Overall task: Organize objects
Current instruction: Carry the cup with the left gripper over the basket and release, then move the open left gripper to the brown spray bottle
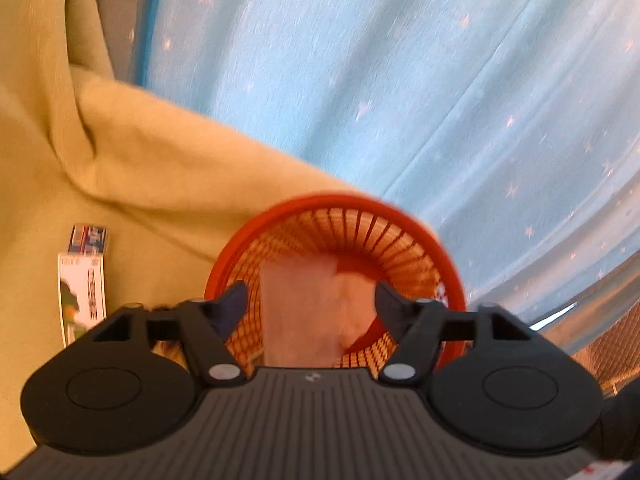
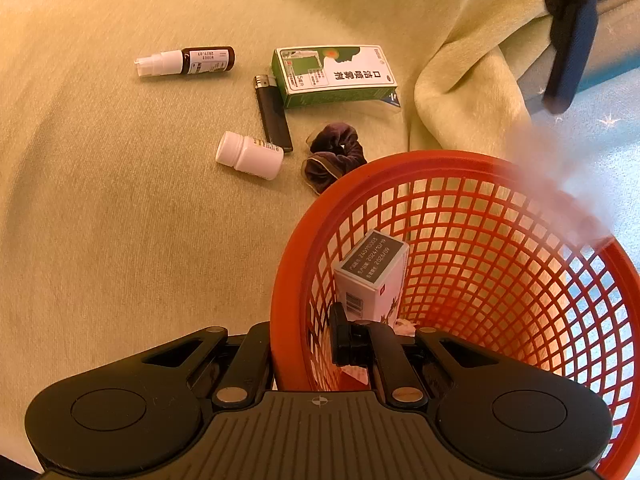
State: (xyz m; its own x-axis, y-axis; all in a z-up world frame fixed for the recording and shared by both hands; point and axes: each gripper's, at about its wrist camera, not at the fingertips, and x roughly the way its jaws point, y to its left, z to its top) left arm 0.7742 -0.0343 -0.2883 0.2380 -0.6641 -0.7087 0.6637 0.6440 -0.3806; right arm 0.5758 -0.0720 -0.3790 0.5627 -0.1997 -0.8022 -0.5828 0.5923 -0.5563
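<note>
A red mesh basket (image 2: pixel 480 240) stands on a yellow-green blanket (image 2: pixel 120 220). My right gripper (image 2: pixel 300 340) is shut on its near rim, one finger outside and one inside. A white box with a grey end (image 2: pixel 372 276) stands inside the basket. My left gripper (image 1: pixel 312 304) hangs open over the basket (image 1: pixel 400 236). A blurred pale pink item (image 1: pixel 308 308) sits between its spread fingers without touching them. The right wrist view shows that gripper (image 2: pixel 572 48) at the top right, with the pink blur (image 2: pixel 560 184) below it.
Loose on the blanket lie a brown spray bottle (image 2: pixel 188 62), a green box (image 2: pixel 334 74), a black lighter (image 2: pixel 272 114), a white pill bottle (image 2: pixel 250 156) and a purple scrunchie (image 2: pixel 334 156). Blue star-patterned fabric (image 1: pixel 400 80) lies beyond the blanket's fold.
</note>
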